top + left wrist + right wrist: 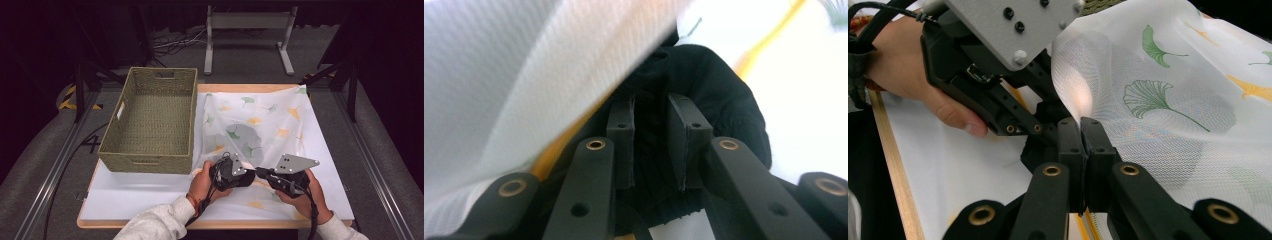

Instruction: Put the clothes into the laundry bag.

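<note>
Left claw (251,173) tip to tip with right claw (261,173); left jaws slightly apart, right jaws clamped.

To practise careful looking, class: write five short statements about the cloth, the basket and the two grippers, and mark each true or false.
1. The right gripper is shut on the cloth. True.
2. The basket holds folded cloth. False: nothing lies in it.
3. The basket stands left of the cloth in the high view. True.
4. The cloth is plain white. False: it bears green and yellow leaf prints.
5. The left gripper has its pads pressed together. False: a gap shows between them.
</note>
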### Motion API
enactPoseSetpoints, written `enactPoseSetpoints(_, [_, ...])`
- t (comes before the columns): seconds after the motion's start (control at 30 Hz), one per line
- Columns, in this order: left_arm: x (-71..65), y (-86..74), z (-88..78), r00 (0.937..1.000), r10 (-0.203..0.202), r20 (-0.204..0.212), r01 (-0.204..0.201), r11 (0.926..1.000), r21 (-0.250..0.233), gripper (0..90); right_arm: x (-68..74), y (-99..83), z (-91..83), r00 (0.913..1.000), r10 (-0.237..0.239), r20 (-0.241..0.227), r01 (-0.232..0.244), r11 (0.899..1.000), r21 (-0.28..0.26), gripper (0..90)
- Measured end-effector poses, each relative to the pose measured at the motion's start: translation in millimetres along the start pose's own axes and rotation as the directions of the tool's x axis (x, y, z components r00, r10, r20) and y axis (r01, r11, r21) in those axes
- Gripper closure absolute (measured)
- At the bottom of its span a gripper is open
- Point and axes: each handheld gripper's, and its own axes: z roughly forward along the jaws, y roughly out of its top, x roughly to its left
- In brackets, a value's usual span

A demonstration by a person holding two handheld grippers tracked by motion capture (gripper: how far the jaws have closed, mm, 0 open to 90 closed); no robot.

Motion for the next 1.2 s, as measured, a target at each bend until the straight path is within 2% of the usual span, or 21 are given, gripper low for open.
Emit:
enactPoseSetpoints(0.1, [2.3,3.6,3.3,1.0,0.006,0.003,-0.006,1.0,0.005,75.8,-0.1,-0.9,0.9,1.0,-0.002,-0.004,0.002,1.0,0.008,89.1])
enactPoseSetpoints(0.17, [4.9,5.6,5.0,0.9999,-0.006,0.008,0.006,1.0,0.003,76.9,0.0,-1.0,1.3,1.0,0.0,-0.003,0.0,1.0,0.007,89.1])
enactPoseSetpoints(0.27, [7.0,8.6,6.6,0.9998,-0.02,-0.002,0.02,0.9998,0.001,77.8,0.8,-0.6,1.8,0.9998,0.012,-0.018,-0.012,1.0,0.0,89.2])
enactPoseSetpoints(0.43, [10.8,11.4,13.2,0.9995,-0.023,-0.023,0.023,0.9997,-0.003,80.8,1.0,-1.2,2.8,0.9999,0.001,-0.013,-0.001,1.0,0.009,89.1])
enactPoseSetpoints(0.63, [13.3,21.4,19.8,0.9976,-0.052,-0.046,0.052,0.9986,0.002,78.6,-0.1,-2.6,3.4,0.9999,0.005,-0.015,-0.005,1.0,0.011,89.1])
enactPoseSetpoints(0.8, [13.7,27.8,22.2,0.9967,-0.074,-0.033,0.074,0.9972,-0.011,76.8,-0.5,-2.2,2.3,0.9999,0.009,-0.011,-0.009,1.0,0.006,89.1])
enactPoseSetpoints(0.9, [11.7,26.3,17.7,0.996,-0.089,0.004,0.089,0.9959,-0.013,70.4,-1.7,-2.6,1.4,0.9999,0.009,-0.009,-0.009,1.0,-0.001,89.2])
enactPoseSetpoints(0.93, [10.0,25.6,15.3,0.9966,-0.082,0.008,0.082,0.9965,-0.015,64.5,-2.1,-2.7,1.1,0.9999,0.01,-0.01,-0.01,1.0,-0.004,89.1])
enactPoseSetpoints(1.03, [4.0,21.2,3.6,0.9985,-0.049,0.024,0.049,0.9987,-0.014,54.8,-1.1,-2.0,0.5,0.9999,0.005,-0.01,-0.005,1.0,-0.01,89.2])
enactPoseSetpoints(1.07, [4.0,21.2,3.6,0.9985,-0.049,0.024,0.049,0.9987,-0.014,50.1,-1.1,-2.0,0.5,0.9999,0.005,-0.01,-0.005,1.0,-0.01,89.2])
enactPoseSetpoints(1.1, [1.3,16.2,-6.2,0.9975,-0.02,0.068,0.022,0.9995,-0.021,47.7,-0.4,-1.5,-0.2,1.0,0.006,-0.008,-0.006,1.0,-0.015,89.1])
enactPoseSetpoints(1.17, [-1.2,10.4,-15.9,0.9967,0.02,0.079,-0.019,0.9996,-0.021,43.6,-0.3,-1.3,-0.3,1.0,0.006,-0.006,-0.006,1.0,-0.017,89.1])
enactPoseSetpoints(1.2, [-1.8,7.1,-20.0,0.9946,0.037,0.097,-0.036,0.9992,-0.017,40.9,-0.3,-1.4,-0.5,0.9999,0.01,-0.004,-0.01,1.0,-0.022,89.1])
